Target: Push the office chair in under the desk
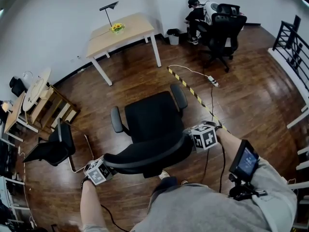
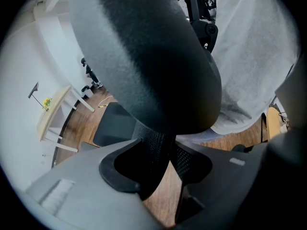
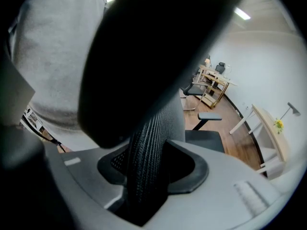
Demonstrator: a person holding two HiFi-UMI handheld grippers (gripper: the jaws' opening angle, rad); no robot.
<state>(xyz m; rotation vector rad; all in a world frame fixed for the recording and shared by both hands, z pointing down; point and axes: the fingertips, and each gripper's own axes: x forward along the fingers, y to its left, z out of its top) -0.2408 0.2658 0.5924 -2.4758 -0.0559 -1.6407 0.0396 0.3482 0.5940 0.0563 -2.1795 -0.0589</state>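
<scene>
The black office chair [image 1: 148, 116] stands on the wood floor just in front of me, its seat facing a light wooden desk [image 1: 123, 30] with white legs far off at the upper left. My left gripper [image 1: 107, 165] is shut on the left edge of the chair's curved backrest [image 1: 147, 154]. My right gripper [image 1: 189, 139] is shut on its right edge. In the left gripper view the backrest mesh [image 2: 154, 150] sits between the jaws of the left gripper [image 2: 160, 174]. The right gripper [image 3: 144, 186] clamps the backrest mesh [image 3: 151, 147] the same way. The desk [image 3: 271, 128] shows far off.
A yellow-and-black floor strip [image 1: 190, 88] and a cable with a power strip [image 1: 213, 81] run right of the chair. A black folding chair [image 1: 54, 148] and wooden shelving [image 1: 50, 108] stand left. A person sits in another office chair [image 1: 223, 28] at the back. A railing [image 1: 289, 40] is at right.
</scene>
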